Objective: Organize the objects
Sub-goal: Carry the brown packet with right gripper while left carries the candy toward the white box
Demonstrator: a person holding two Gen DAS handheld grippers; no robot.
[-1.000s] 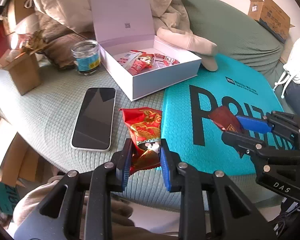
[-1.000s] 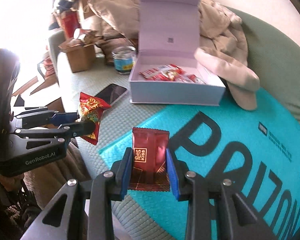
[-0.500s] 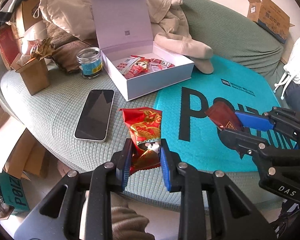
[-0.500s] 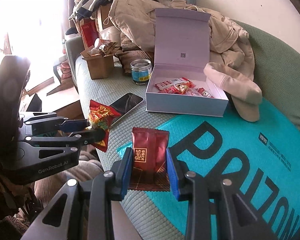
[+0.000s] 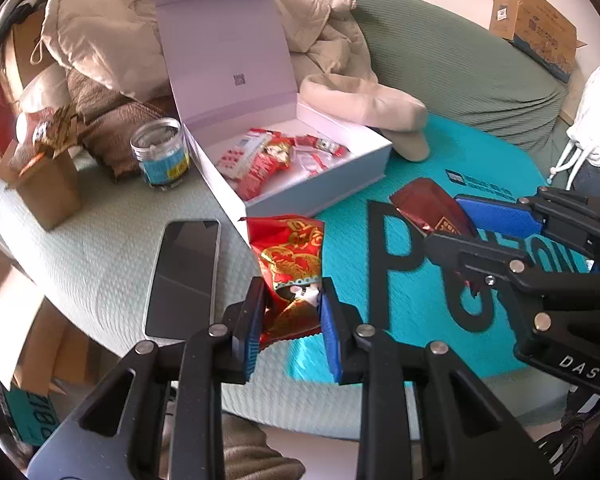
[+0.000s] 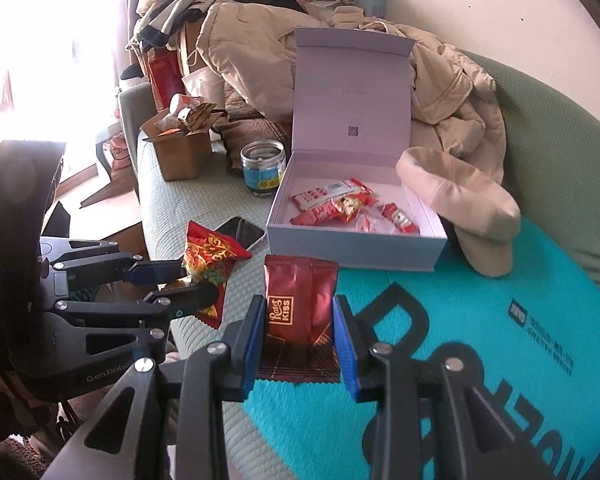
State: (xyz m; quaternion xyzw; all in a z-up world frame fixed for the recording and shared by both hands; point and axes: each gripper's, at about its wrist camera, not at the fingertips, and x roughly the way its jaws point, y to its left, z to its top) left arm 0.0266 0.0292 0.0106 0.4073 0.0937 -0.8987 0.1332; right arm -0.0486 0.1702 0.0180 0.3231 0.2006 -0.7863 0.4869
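Observation:
My left gripper (image 5: 292, 320) is shut on a red snack packet with gold patterns (image 5: 292, 264), held in the air above the sofa's front edge; it also shows in the right wrist view (image 6: 208, 264). My right gripper (image 6: 300, 336) is shut on a dark red Raisi Kiss packet (image 6: 300, 304), seen from the left wrist view (image 5: 428, 208) above the teal bag. An open white box (image 6: 352, 248) with several red snack packets inside (image 6: 348, 204) stands ahead of both grippers, its lid upright.
A black phone (image 5: 184, 276) lies on the green sofa cover left of the box. A glass jar (image 5: 160, 156) and a small brown carton (image 5: 48, 188) stand further left. A teal bag (image 6: 480, 340), a beige cap (image 6: 460, 204) and piled clothes (image 6: 260, 48) surround the box.
Both grippers have risen and drawn back from the sofa with their packets still held, then tilted toward the box. Nothing was let go.

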